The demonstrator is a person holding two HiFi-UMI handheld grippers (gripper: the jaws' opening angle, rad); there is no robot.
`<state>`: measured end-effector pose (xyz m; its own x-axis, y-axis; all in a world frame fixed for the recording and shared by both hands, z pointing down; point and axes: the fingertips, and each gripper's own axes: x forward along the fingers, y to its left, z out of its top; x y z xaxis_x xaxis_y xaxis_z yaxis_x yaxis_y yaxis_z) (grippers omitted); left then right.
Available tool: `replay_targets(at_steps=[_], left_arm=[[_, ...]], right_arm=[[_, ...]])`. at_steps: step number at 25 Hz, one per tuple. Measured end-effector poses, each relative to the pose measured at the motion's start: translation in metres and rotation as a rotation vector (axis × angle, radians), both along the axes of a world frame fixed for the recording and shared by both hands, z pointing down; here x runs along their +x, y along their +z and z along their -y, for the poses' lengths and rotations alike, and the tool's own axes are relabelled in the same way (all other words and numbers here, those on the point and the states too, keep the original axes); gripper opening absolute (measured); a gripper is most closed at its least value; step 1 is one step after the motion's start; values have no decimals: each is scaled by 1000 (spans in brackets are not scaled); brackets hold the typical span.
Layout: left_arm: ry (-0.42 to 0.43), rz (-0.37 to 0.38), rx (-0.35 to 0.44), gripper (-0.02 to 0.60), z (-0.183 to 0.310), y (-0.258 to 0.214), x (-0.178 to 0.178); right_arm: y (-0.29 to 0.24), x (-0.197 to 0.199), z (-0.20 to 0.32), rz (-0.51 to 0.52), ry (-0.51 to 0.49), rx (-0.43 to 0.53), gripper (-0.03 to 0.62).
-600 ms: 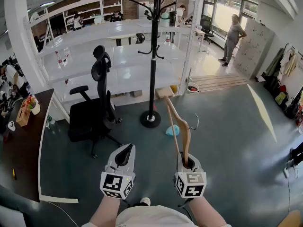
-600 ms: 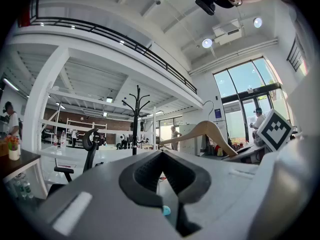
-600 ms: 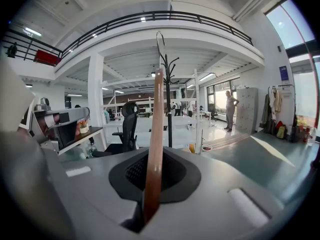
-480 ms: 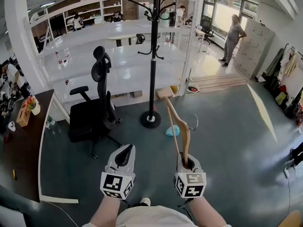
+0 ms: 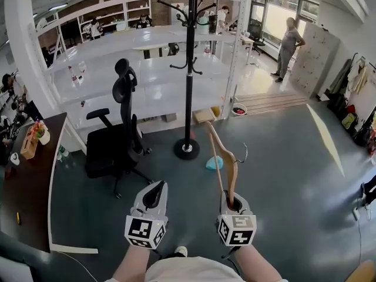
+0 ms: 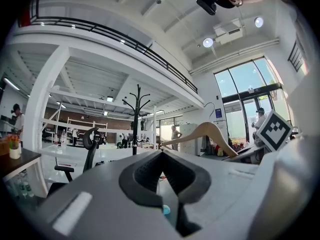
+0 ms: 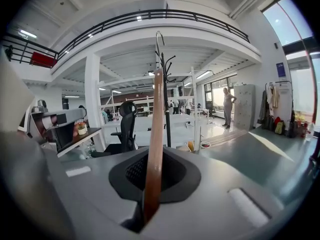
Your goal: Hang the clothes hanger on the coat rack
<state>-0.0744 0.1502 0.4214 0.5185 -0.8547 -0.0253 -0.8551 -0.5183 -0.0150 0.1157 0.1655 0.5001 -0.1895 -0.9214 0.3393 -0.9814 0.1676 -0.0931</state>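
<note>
A wooden clothes hanger (image 5: pixel 226 162) with a metal hook stands up out of my right gripper (image 5: pixel 231 201), which is shut on one end of it. In the right gripper view the hanger (image 7: pixel 154 134) rises straight from between the jaws, and its hook overlaps the coat rack (image 7: pixel 165 101) behind. The black coat rack (image 5: pixel 188 69) stands on a round base ahead of me, a good step beyond the hanger's tip. My left gripper (image 5: pixel 155 194) is shut and holds nothing. From the left gripper view, the hanger (image 6: pixel 210 131) shows at the right and the rack (image 6: pixel 135 121) far off.
A black office chair (image 5: pixel 120 137) stands left of the rack. A dark desk (image 5: pixel 29 181) fills the left edge. White shelving (image 5: pixel 147 69) runs behind the rack. A blue object (image 5: pixel 212 163) lies on the floor near the base. A person (image 5: pixel 289 46) stands far right.
Both grippers and the hanger keep their places. The head view has shifted only slightly.
</note>
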Motion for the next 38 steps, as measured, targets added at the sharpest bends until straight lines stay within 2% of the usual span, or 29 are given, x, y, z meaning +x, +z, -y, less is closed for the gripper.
replay_targets(at_steps=[6,18,26,31,38], left_arm=[[-6,-7,-11,0,4,4,-11],[-2,-12,-21,0,42,9,-60],[-3,-26,-39,0,71,21,-69],[-43,-32,-60,0,104,31,-71],[-77,-12,-43,0,183,33,-48]], right_arm=[[3,-6,4,9,3,-15,28],[5,-46,41,25,24,-23,26],[12,-52,71,13,32,-35,26],[18,-49,107,13,0,-41,25],[20,-25,192,23,-41,-22,25]])
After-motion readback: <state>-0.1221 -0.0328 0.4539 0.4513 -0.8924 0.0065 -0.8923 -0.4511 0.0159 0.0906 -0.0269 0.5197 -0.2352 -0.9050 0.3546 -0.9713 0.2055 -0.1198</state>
